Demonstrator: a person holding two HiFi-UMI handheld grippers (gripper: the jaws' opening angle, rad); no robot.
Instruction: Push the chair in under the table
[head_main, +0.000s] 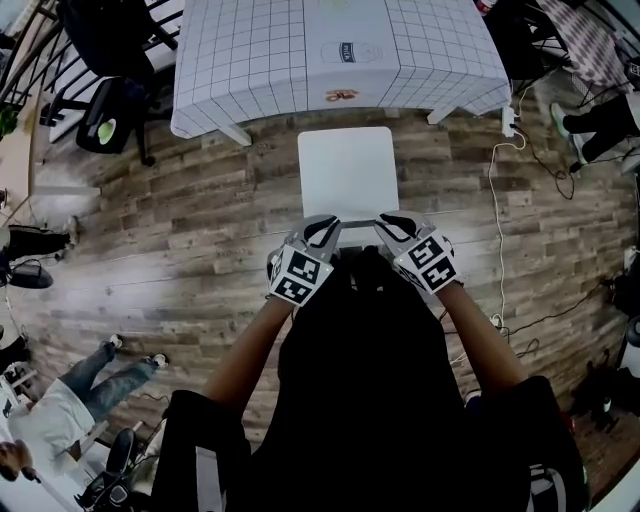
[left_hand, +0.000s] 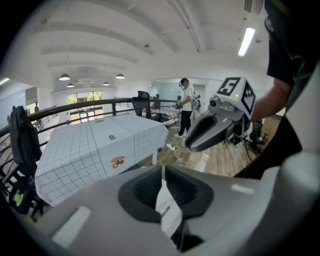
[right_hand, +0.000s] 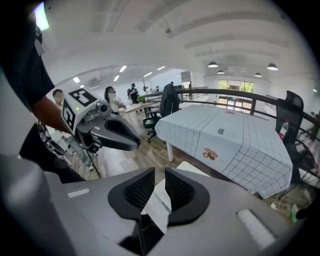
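Observation:
A white chair (head_main: 347, 170) stands on the wood floor, its seat just short of the table (head_main: 250, 60), which wears a white grid cloth. Both grippers sit side by side at the chair's near back edge. In the left gripper view, my left gripper (head_main: 322, 232) (left_hand: 163, 172) has its jaws almost together, with the white chair back (left_hand: 167, 205) showing in the slit. My right gripper (head_main: 397, 228) (right_hand: 160, 175) keeps a narrow gap; the chair back edge (right_hand: 159, 202) lies in it and the pads do not press on it. My dark torso hides the rest of the backrest.
A black office chair (head_main: 110, 110) stands left of the table. A white cable and power strip (head_main: 497, 190) run over the floor on the right. One person sits at the lower left (head_main: 70, 400) and another's legs (head_main: 600, 120) show at the right edge.

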